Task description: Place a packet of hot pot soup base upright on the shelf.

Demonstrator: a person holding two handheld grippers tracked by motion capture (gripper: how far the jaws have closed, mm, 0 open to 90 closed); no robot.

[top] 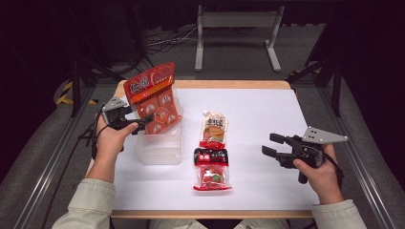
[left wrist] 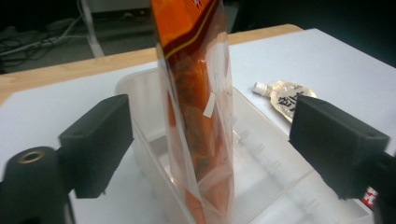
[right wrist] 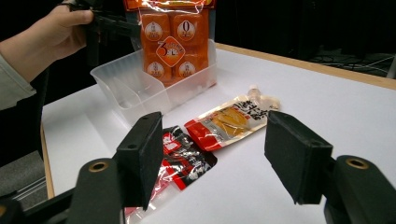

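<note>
Left hand raised at the table's left edge, wrist bent inward, left gripper levelled toward the orange bag; jaws spread wide on either side of the bag's thin edge, touching neither face. Right hand low near the table's right edge, right gripper pointing left across the white table, jaws parted and holding nothing.

Orange bag: glossy, crinkled plastic, flat and rectangular, clear lower panel showing cube-shaped orange packets in rows, solid orange-red header above. Standing on end in the clear tub, long axis nearly vertical, header up, top leaning toward the far left; broad printed face turned toward the right gripper, narrow edge toward the left gripper. Lower end inside the tub near its far wall.

Clear tub: translucent, rigid plastic, rectangular with rounded corners, small ribs along an inner wall, set at the table's left.

Spout pouch: flat, shiny, beige and red, white cap pointing away from the person, lying just right of the tub. Red-and-black packet: glossy film, lying flat just nearer than the pouch, long axis running near to far.
</note>
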